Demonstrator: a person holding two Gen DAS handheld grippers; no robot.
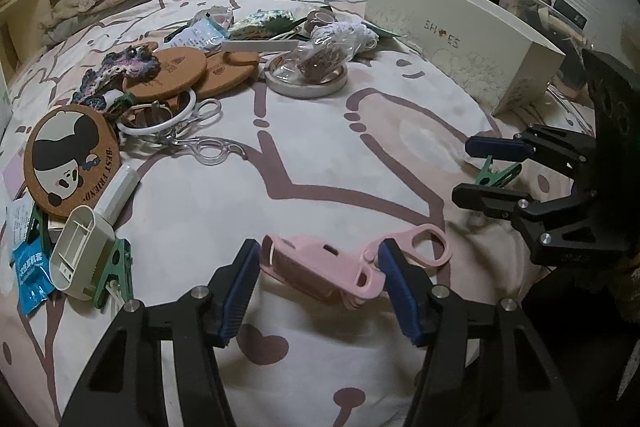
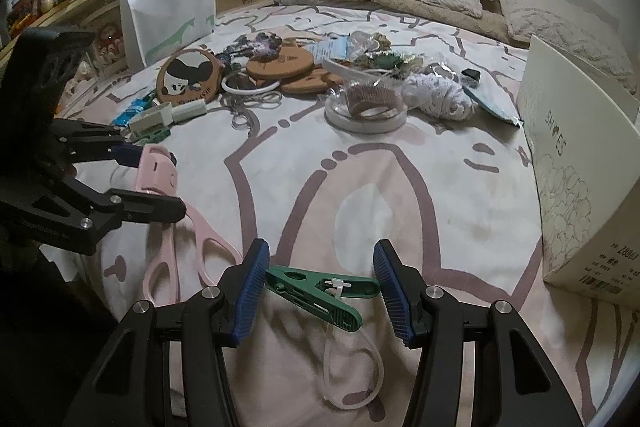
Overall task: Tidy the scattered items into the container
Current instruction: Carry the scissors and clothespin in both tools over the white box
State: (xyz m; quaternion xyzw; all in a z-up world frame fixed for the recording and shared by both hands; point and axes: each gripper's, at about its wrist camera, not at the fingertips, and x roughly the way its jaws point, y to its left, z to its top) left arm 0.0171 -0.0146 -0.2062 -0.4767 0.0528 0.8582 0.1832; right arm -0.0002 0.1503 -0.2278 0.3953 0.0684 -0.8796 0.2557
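**Two pickups lined up near the shoe box**

My left tool [image 1: 318,267] gapes wide around the pink scissors [image 1: 320,267], stiff, light; I'd grip the sheathed blade. My right tool [image 2: 320,285] brackets the green clothespin [image 2: 316,289], nearer the shoe box [image 2: 580,163].

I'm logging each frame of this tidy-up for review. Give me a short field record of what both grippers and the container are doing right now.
left gripper: open, fingers either side of the pink scissors lying on the bedspread
right gripper: open, fingers either side of the green clip
container: cream shoe box, standing on the bed, inside not visible
remaining pile: cork coasters, round tray, clear-handled scissors
items held: none
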